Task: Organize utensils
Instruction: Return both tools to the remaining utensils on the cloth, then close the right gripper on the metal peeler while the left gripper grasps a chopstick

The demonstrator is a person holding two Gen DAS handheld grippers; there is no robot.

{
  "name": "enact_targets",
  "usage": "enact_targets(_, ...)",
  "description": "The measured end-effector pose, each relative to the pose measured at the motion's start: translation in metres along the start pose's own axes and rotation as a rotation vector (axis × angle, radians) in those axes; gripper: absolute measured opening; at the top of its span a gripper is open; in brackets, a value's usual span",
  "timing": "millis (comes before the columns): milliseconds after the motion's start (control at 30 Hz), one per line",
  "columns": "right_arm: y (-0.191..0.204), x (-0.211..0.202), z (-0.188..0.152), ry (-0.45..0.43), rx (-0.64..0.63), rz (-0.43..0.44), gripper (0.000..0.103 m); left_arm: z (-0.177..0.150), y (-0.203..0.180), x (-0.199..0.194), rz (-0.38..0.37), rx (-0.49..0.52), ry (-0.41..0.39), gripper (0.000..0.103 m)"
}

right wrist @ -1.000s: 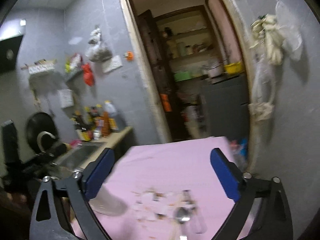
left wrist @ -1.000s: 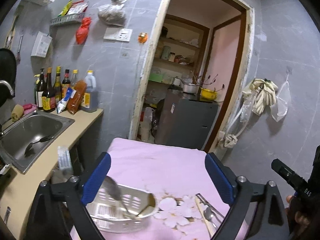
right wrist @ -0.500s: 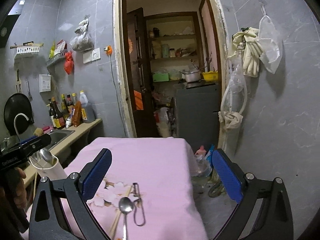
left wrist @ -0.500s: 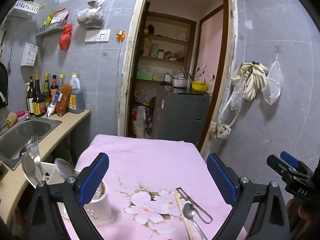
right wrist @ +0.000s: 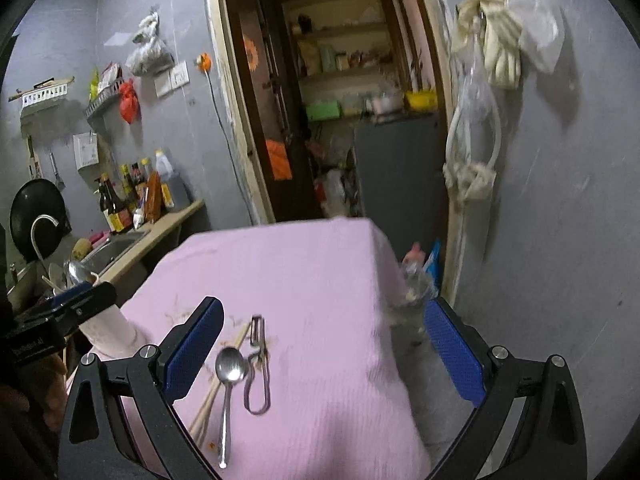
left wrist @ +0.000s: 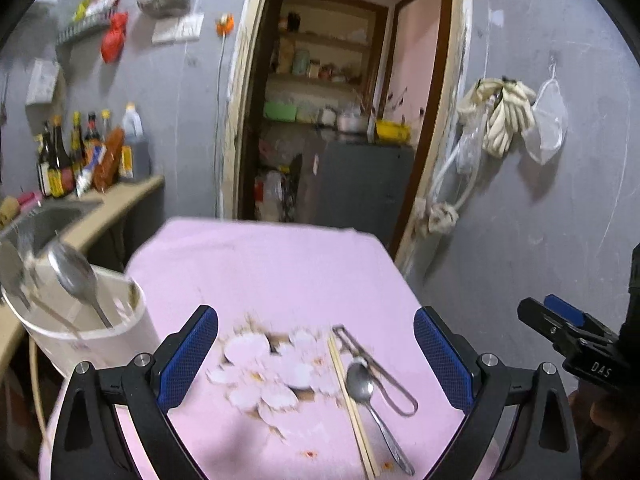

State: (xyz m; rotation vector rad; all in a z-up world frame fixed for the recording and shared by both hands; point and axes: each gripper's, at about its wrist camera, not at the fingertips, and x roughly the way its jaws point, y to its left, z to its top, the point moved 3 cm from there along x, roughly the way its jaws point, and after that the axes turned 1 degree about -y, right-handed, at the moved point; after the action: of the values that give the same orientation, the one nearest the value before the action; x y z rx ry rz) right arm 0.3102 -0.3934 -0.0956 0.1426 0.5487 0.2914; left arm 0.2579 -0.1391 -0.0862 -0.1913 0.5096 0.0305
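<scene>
Spoon (left wrist: 359,378), chopsticks (left wrist: 351,400) and a wire tool (left wrist: 382,372) lie side by side on the pink table (left wrist: 280,272), while the white holder (left wrist: 86,336) at its left edge already has some utensils. Both the left claw (left wrist: 316,356) and the right claw (right wrist: 324,354) are wide open and hold nothing. I think the next step is to bring a claw down and pinch the spoon's thin handle.

On the pink cloth (left wrist: 280,272), a steel spoon (left wrist: 366,390) lies flat with its bowl upward, pointing away from the camera. A pair of pale wooden chopsticks (left wrist: 350,400) lies just beside it on the left, and a thin metal peeler (left wrist: 380,372) touches it on the right. A white holder (left wrist: 92,332) stands at the left edge of the cloth, with another spoon (left wrist: 78,280) leaning inside.
</scene>
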Motion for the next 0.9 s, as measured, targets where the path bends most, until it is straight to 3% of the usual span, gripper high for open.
enact_targets(167,-0.010,0.033,-0.020,0.082,0.025,0.028,0.098,-0.019,0.005,0.027,-0.009,-0.021,0.080,0.098)
enact_targets(367,-0.012,0.079,-0.041,0.163,0.047,0.083,0.091,-0.036,0.008,0.058,-0.016,-0.016,0.156,0.082)
enact_targets(533,-0.002,0.117,-0.058,0.238,0.043,0.149,0.064,-0.049,0.014,0.080,-0.041,-0.055,0.231,0.068)
enact_targets(567,0.001,0.124,-0.060,0.251,0.039,0.163,0.062,-0.050,0.015,0.083,-0.054,-0.070,0.245,0.064)
enact_targets(733,0.019,0.147,-0.069,0.318,-0.007,0.229,0.038,-0.055,0.012,0.091,-0.117,-0.092,0.275,0.052)
enact_targets(900,0.032,0.160,-0.069,0.338,-0.039,0.272,0.029,-0.064,0.003,0.100,-0.171,-0.085,0.319,0.036)
